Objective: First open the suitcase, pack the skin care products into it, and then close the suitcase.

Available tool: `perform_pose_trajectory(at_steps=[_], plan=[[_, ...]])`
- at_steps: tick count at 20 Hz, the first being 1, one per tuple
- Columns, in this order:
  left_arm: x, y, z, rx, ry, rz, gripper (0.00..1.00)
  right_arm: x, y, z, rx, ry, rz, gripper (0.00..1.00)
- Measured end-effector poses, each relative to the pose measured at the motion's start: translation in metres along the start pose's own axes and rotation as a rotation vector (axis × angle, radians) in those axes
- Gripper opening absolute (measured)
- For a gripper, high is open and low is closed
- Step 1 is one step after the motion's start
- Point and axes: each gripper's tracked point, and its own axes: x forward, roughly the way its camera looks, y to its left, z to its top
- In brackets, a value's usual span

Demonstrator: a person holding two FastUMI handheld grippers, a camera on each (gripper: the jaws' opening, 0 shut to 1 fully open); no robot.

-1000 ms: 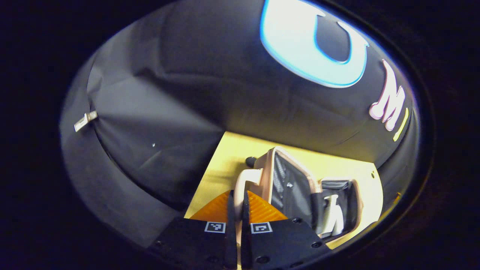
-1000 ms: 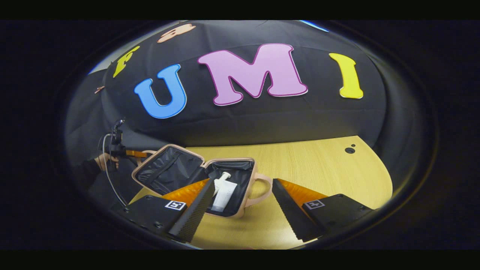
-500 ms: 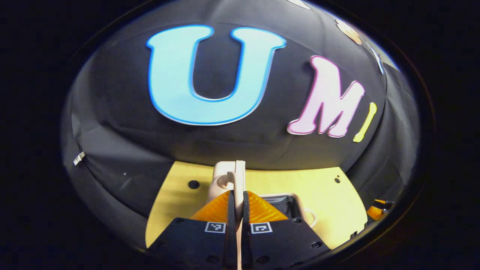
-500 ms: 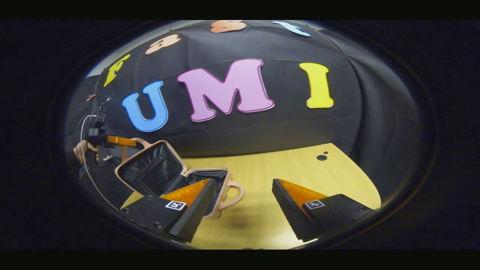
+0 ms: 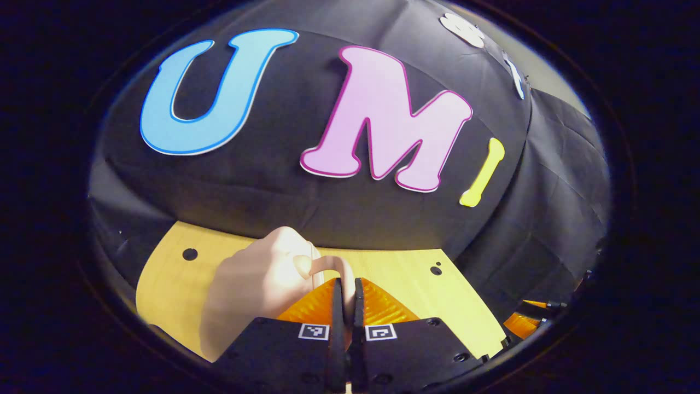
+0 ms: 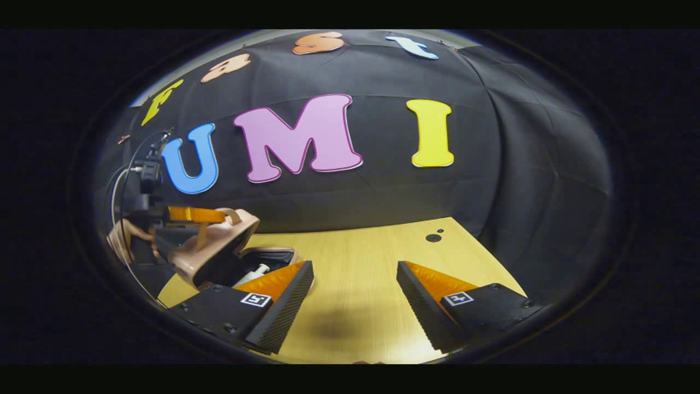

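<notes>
A: Where is the suitcase (image 6: 216,246) sitting right now?

B: In the right gripper view it is lying at the left end of the wooden table (image 6: 372,273), with its pink lid (image 6: 219,241) tilting partway down over the lower half. A white tube (image 6: 252,271) is lying inside the dark lining, just showing in the gap under the lid.

A: And the left gripper?

B: In the left gripper view the left gripper (image 5: 345,284) is pinching the lid's pink handle (image 5: 331,268), with the fingers pressed almost together on it. The rounded pink shell (image 5: 257,284) of the lid is curving just left of and beyond the fingers, touching them at the handle.

A: Is that gripper showing from the other side too?

B: Yes. In the right gripper view it is reaching in from the left over the top of the lid, and a hand (image 6: 123,241) is holding it at the far left, with a cable (image 6: 117,186) looping above.

A: What about the right gripper?

B: The right gripper (image 6: 355,284) is hovering over bare table with its fingers spread wide and nothing between them. The suitcase is lying to its left, just beyond the left finger (image 6: 284,306), and I cannot tell whether the two are touching.

A: Anything else on the table?

B: Two small dark holes (image 6: 433,237) near the back right edge, well apart from the suitcase.
</notes>
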Motion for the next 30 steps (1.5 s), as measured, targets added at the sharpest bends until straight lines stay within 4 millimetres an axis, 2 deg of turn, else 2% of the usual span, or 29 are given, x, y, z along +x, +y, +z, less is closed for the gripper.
perform_pose_trajectory(at_steps=[2,8,10,11,12,14,16,17,18,19,20,22,25,30], plan=[[0.026,-0.019,-0.031,0.001,0.035,-0.016,0.10,0.003,-0.006,-0.003,0.015,0.011,-0.004,0.98],[0.083,-0.039,-0.105,-0.020,0.126,0.003,0.10,0.012,-0.011,-0.016,0.012,0.028,-0.004,0.98],[0.091,-0.050,-0.129,-0.022,0.176,-0.004,0.12,0.014,-0.008,-0.023,0.007,0.047,0.000,0.98],[0.084,-0.053,-0.134,-0.026,0.184,-0.006,0.14,0.014,-0.007,-0.025,0.006,0.047,-0.001,0.98],[0.076,-0.057,-0.131,-0.022,0.170,-0.004,0.18,0.012,-0.005,-0.022,0.005,0.036,-0.002,0.98],[0.054,-0.061,-0.104,0.014,0.085,0.000,0.24,0.004,-0.004,-0.015,0.005,0.013,-0.014,0.98],[0.016,-0.067,-0.075,0.083,-0.010,0.001,0.56,-0.007,0.002,-0.010,0.023,-0.008,-0.010,0.98],[-0.007,-0.065,-0.058,0.115,-0.067,0.023,0.62,-0.014,0.006,-0.009,0.026,-0.012,-0.007,0.98],[-0.029,-0.063,-0.045,0.141,-0.120,0.052,0.90,-0.020,0.008,-0.010,0.022,-0.012,-0.006,0.98],[-0.055,-0.062,-0.035,0.156,-0.168,0.083,0.95,-0.028,0.012,-0.010,0.022,-0.011,-0.004,0.98],[-0.080,-0.061,-0.026,0.160,-0.214,0.102,0.95,-0.036,0.018,-0.008,0.026,-0.015,0.006,0.98],[-0.124,-0.063,-0.021,0.153,-0.280,0.135,0.96,-0.055,0.031,-0.006,0.026,-0.023,0.025,0.98],[-0.175,-0.058,-0.031,0.117,-0.315,0.177,0.96,-0.085,0.049,-0.001,0.010,-0.046,0.052,0.98],[-0.220,-0.048,-0.044,0.096,-0.335,0.235,0.96,-0.122,0.068,0.004,-0.010,-0.075,0.105,0.98]])
